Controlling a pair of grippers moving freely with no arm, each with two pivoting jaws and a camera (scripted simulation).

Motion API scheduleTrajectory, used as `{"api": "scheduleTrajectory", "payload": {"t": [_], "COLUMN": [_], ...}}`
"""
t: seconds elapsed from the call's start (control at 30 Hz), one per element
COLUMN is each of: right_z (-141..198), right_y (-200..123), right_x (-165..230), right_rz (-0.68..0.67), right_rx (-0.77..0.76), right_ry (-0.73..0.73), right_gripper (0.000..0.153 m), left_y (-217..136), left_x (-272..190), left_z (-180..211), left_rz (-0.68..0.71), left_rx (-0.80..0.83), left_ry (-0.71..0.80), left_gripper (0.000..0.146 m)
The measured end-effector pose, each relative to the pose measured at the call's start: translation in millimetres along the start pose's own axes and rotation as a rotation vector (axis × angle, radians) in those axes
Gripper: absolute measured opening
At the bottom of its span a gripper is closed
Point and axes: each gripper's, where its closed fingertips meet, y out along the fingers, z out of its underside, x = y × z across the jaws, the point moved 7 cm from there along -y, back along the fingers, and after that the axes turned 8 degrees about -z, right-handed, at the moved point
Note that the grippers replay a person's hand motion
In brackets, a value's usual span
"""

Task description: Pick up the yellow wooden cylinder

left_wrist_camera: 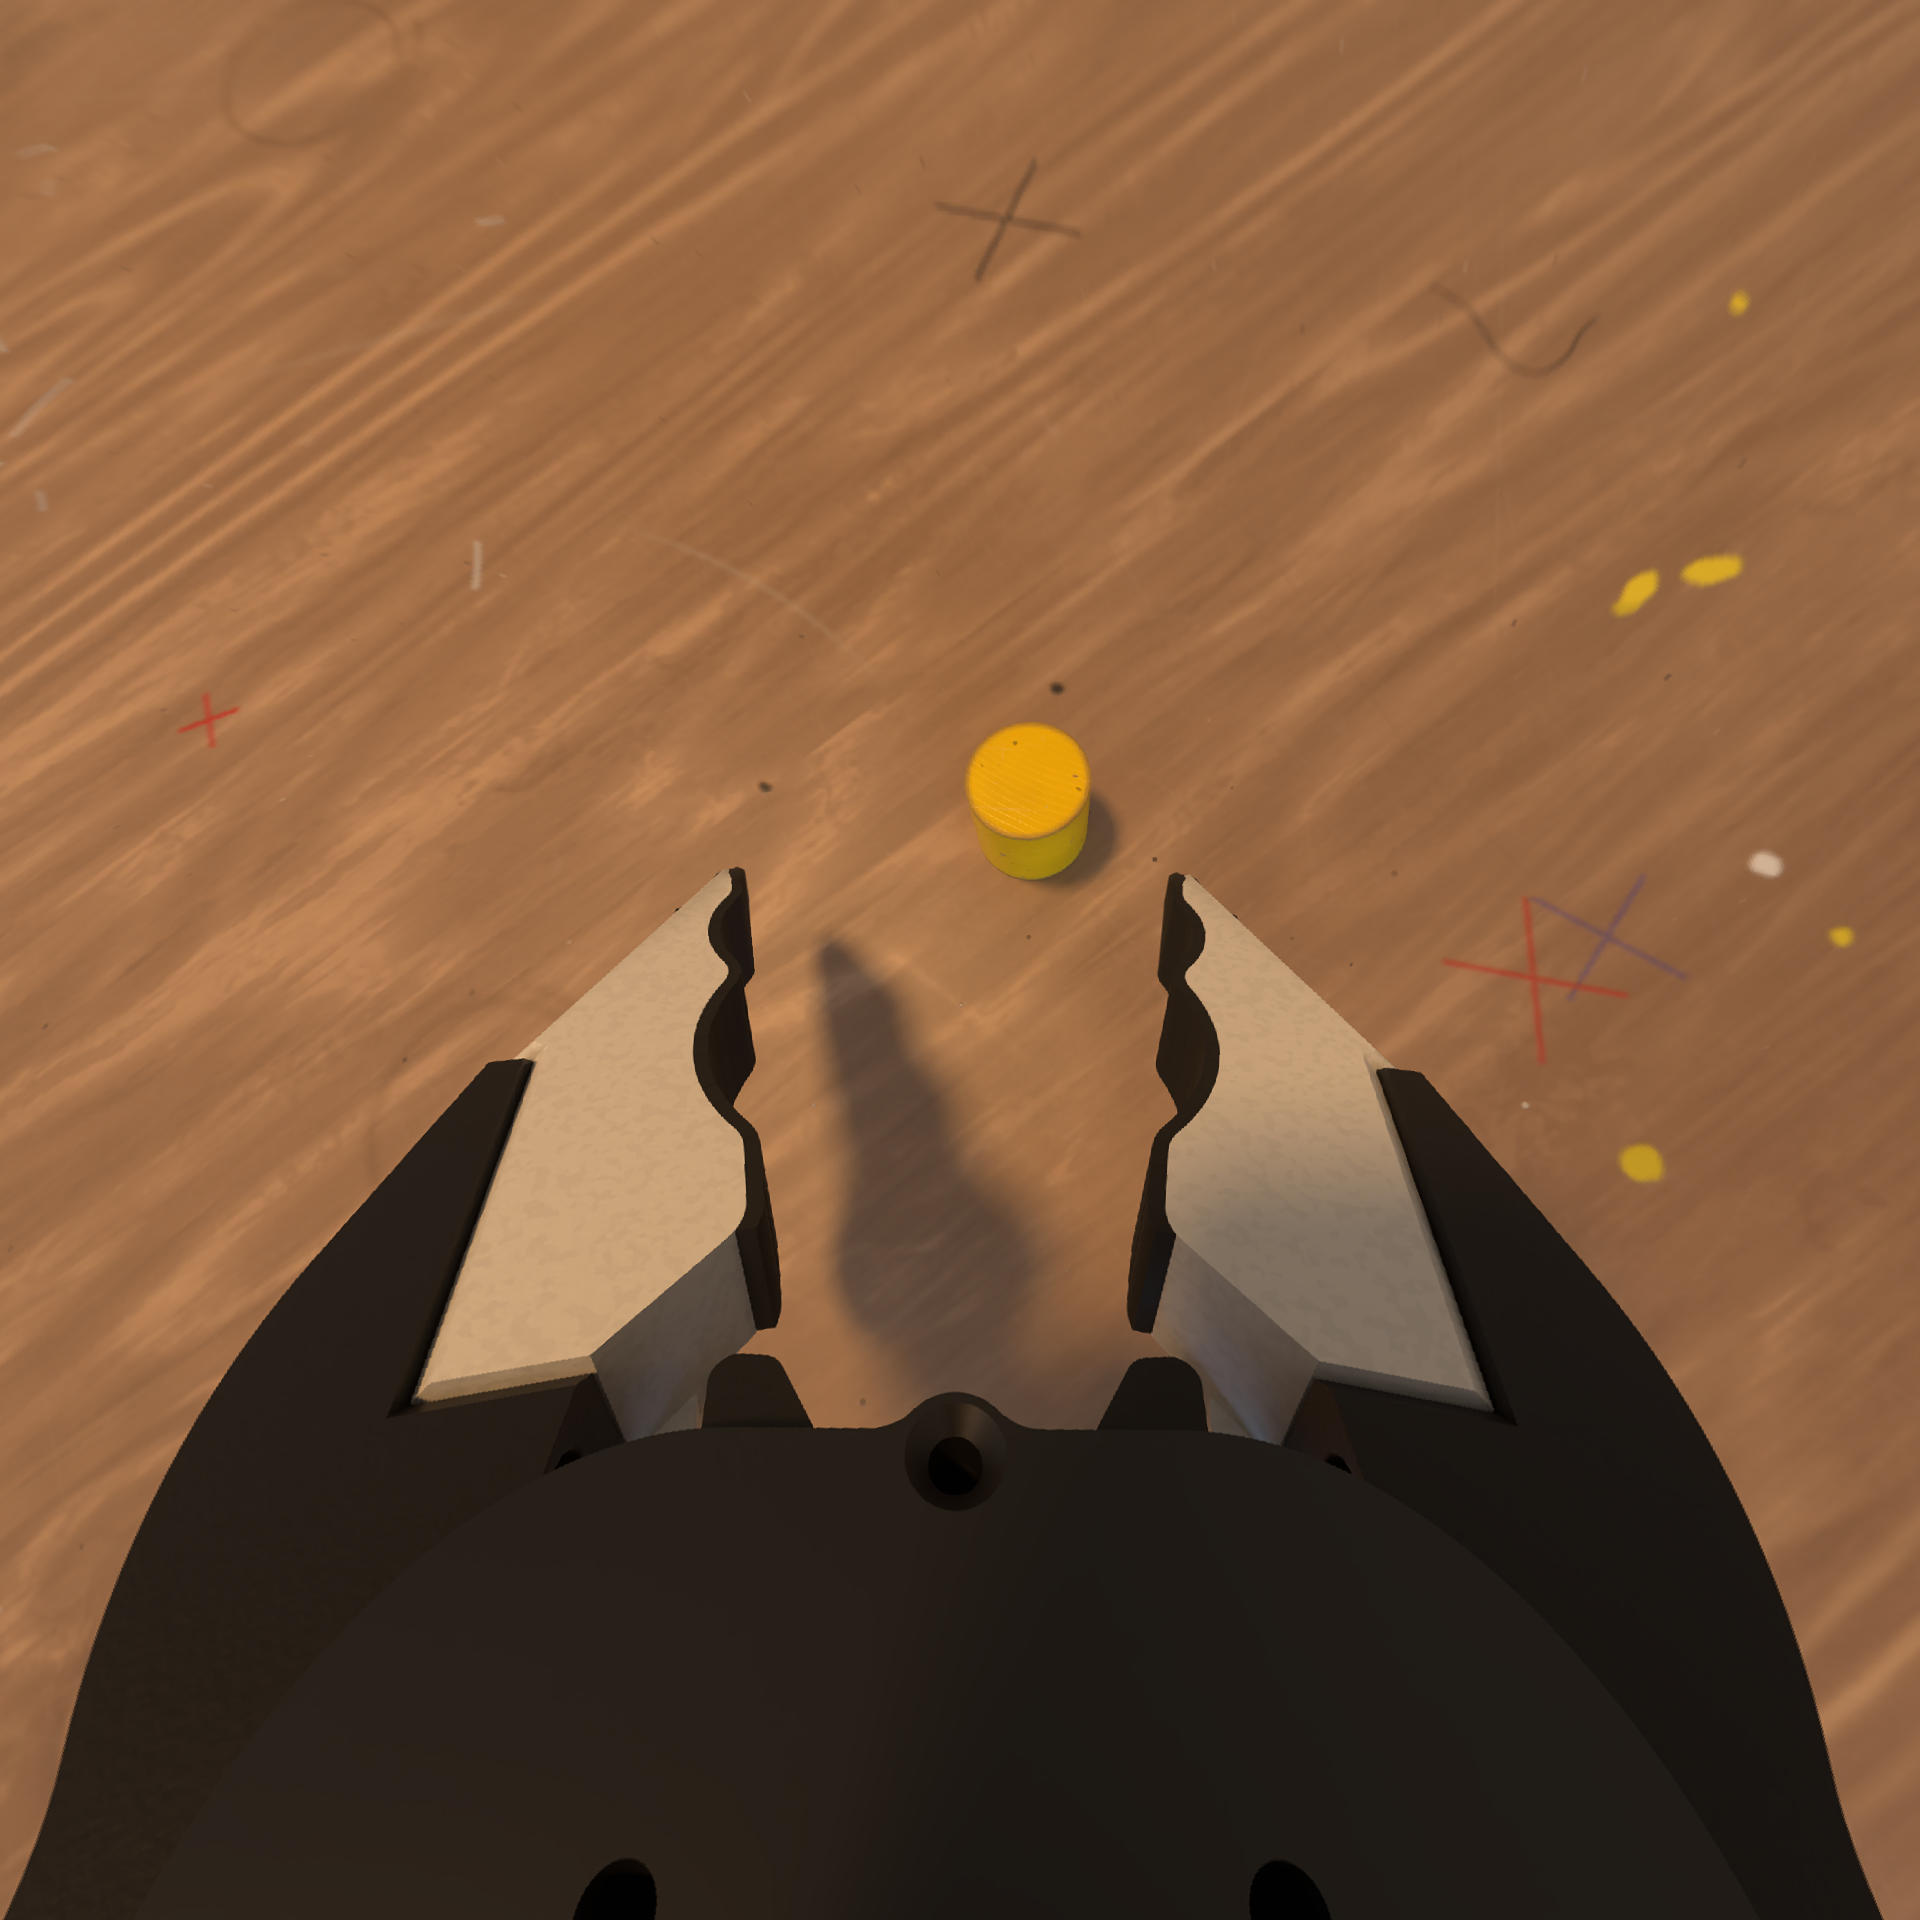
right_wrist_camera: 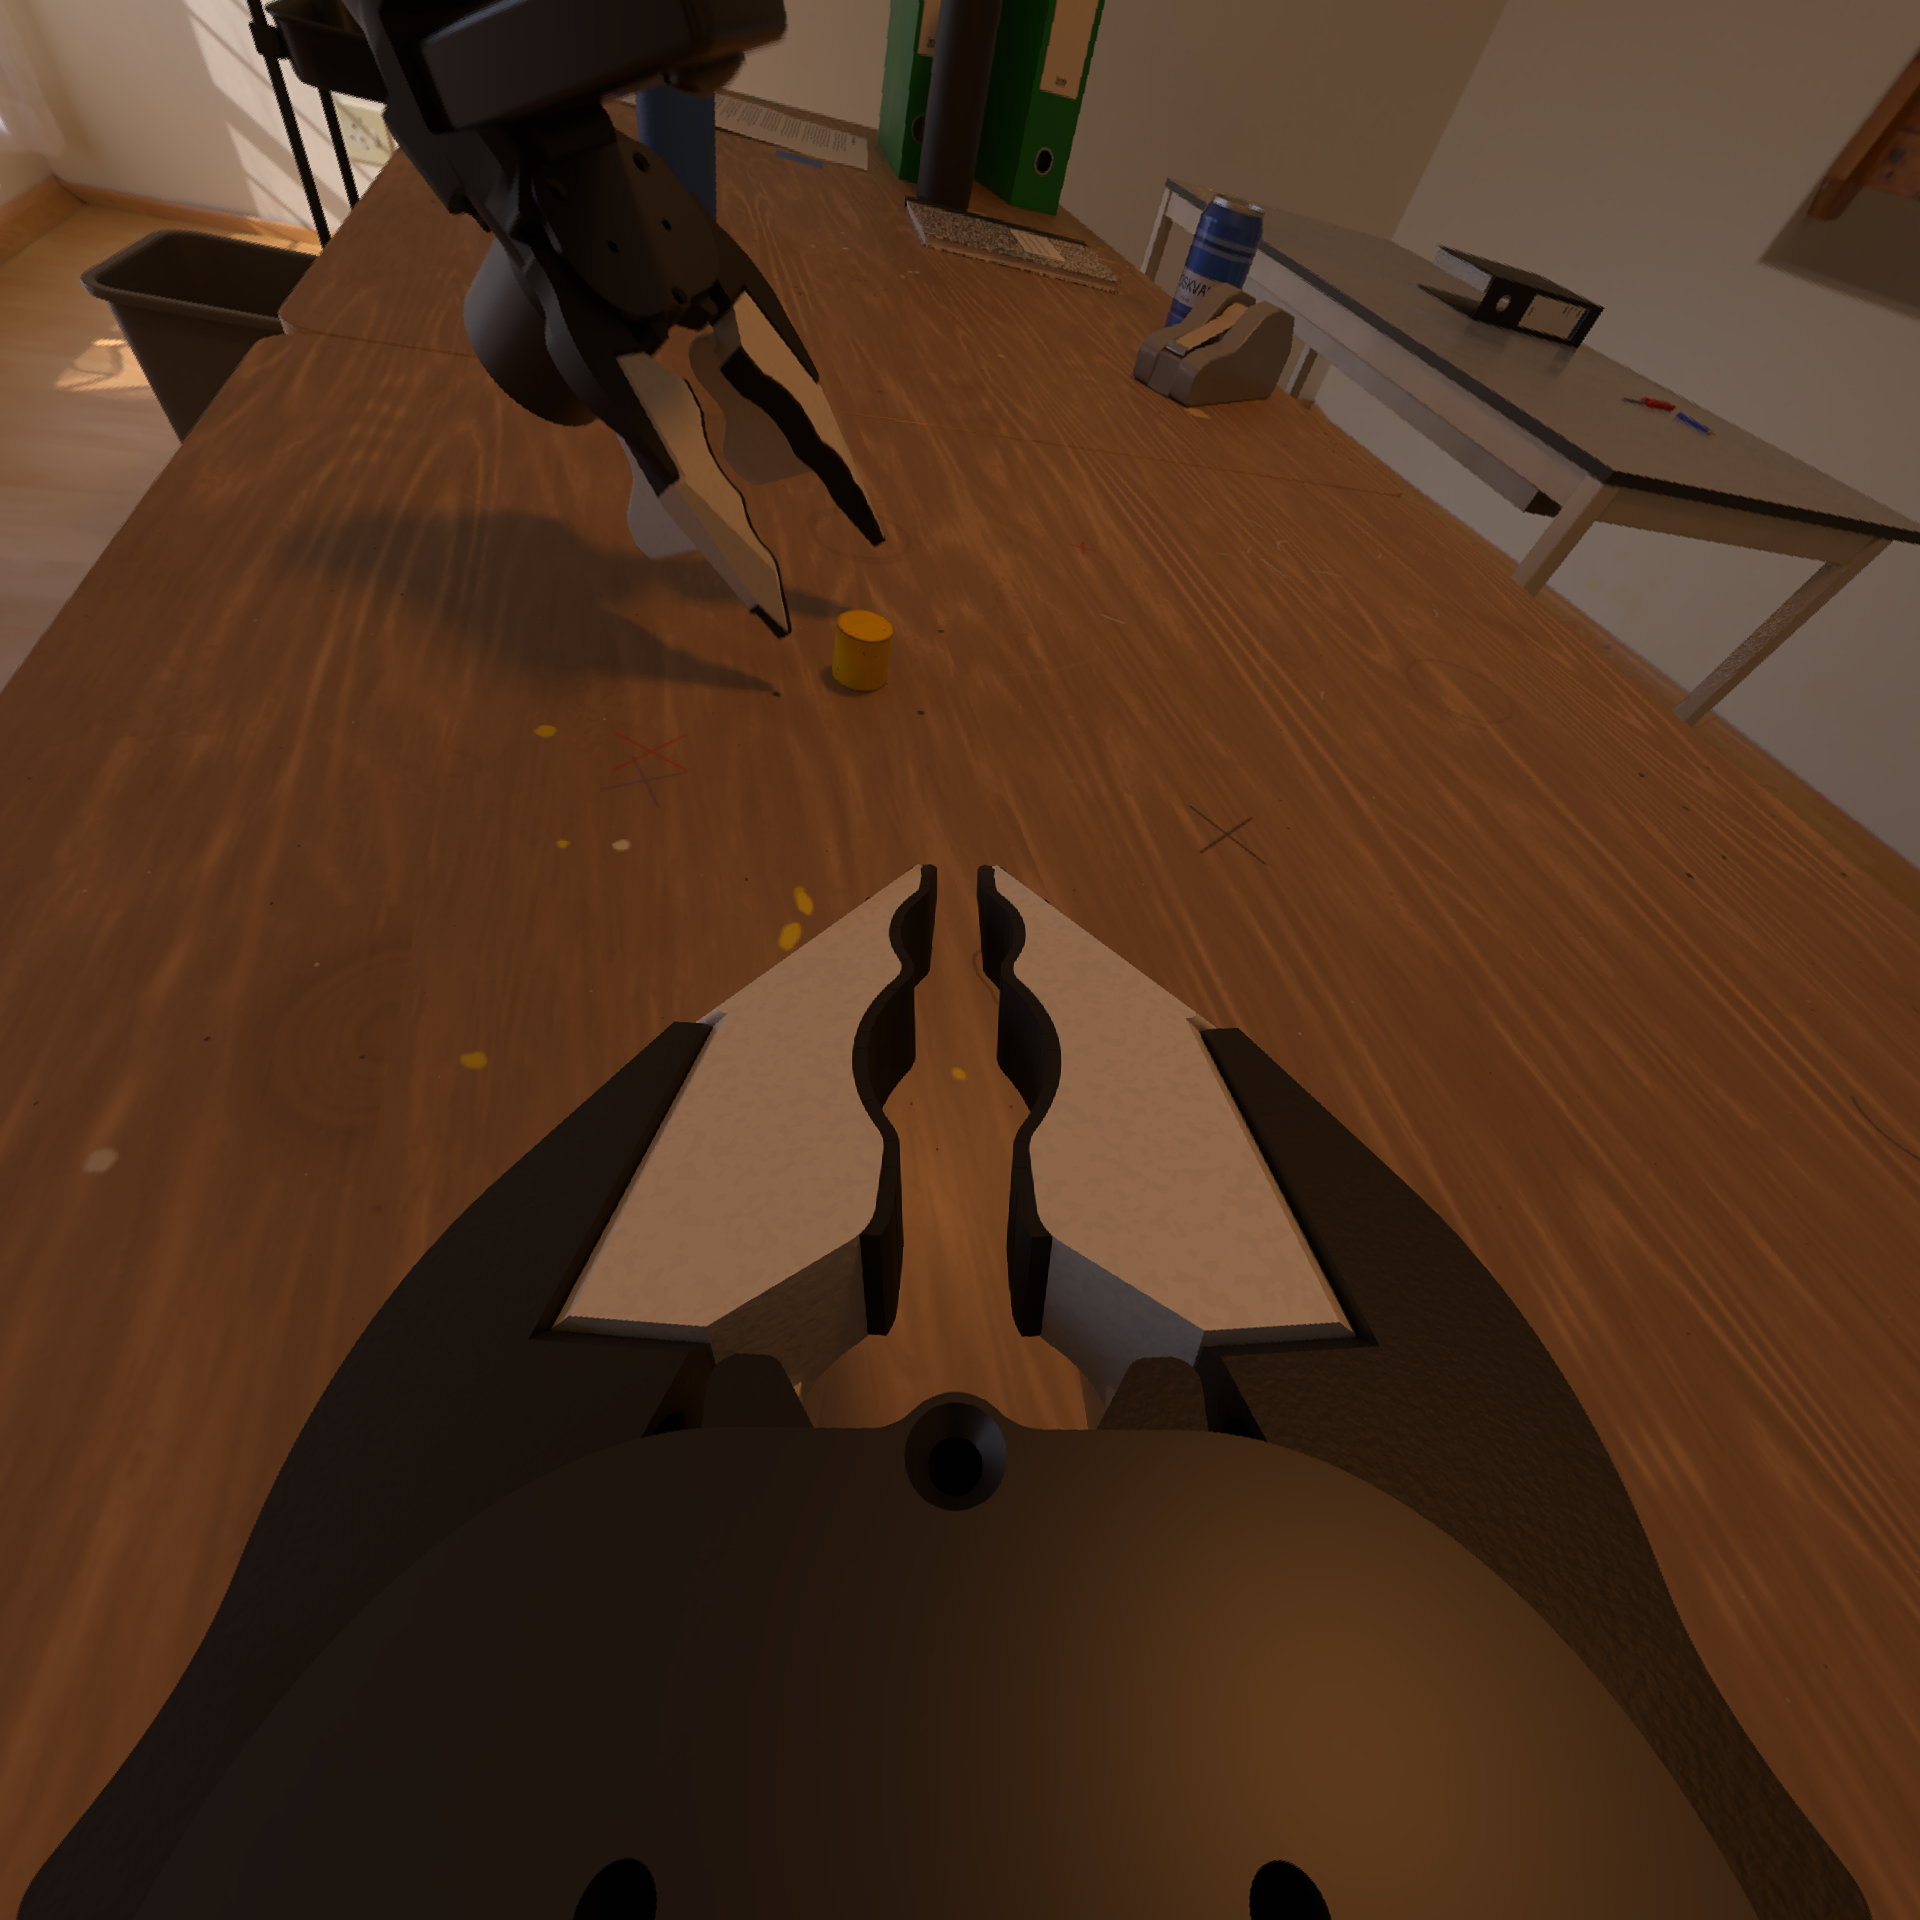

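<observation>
The yellow wooden cylinder (left_wrist_camera: 1029,800) stands upright on the brown wooden table (left_wrist_camera: 416,416). My left gripper (left_wrist_camera: 956,875) is open and empty, above the table with the cylinder just ahead of its fingertips, slightly right of centre. In the right wrist view the cylinder (right_wrist_camera: 862,650) stands mid-table, and the left gripper (right_wrist_camera: 831,587) hangs tilted over it, one fingertip just left of it. My right gripper (right_wrist_camera: 957,869) is nearly closed, with a narrow gap and nothing between its fingers, well short of the cylinder.
The table carries yellow paint spots (left_wrist_camera: 1673,582) and drawn crosses (left_wrist_camera: 1538,971). Farther back stand green binders (right_wrist_camera: 987,94), a dark post (right_wrist_camera: 956,104), a tape dispenser (right_wrist_camera: 1216,353) and a blue can (right_wrist_camera: 1216,255). A grey side table (right_wrist_camera: 1558,416) stands right, a dark bin (right_wrist_camera: 187,312) left.
</observation>
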Motion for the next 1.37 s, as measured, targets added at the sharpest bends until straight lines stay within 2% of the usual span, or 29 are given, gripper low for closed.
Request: {"api": "scheduleTrajectory", "payload": {"t": [0.2,0.47,0.7,1.0,1.2,1.37], "right_z": [0.9,2.5,4.1,5.3,5.5,-2.4], "right_y": [-1.4,-1.9,-2.3,-2.8,-7.5,-18.9], "right_x": [-1.3,-2.8,-4.6,-5.6,-14.7,-28.1], "right_rz": [-0.001,-0.009,-0.009,-0.010,0.029,0.070], "right_rx": [-0.002,-0.003,-0.004,-0.006,-0.051,-0.176], "right_ry": [0.006,0.016,0.028,0.035,0.103,0.206], "right_gripper": [0.008,0.009,0.009,0.009,0.014,0.024], "left_y": [20.3,27.8,31.9,35.4,24.1,7.8], "left_x": [-7.7,-9.7,-12.8,-11.7,-10.4,-24.5], "left_z": [4.0,0.7,-2.6,-8.5,-36.3,-85.1], "left_rz": [0.058,0.116,0.133,0.101,0.173,0.415], "left_rx": [0.062,0.036,0.018,-0.010,-0.200,-0.486], "left_ry": [0.047,0.013,0.009,0.015,-0.104,-0.226], "left_gripper": [0.072,0.064,0.027,0.027,0.027,0.027]}}
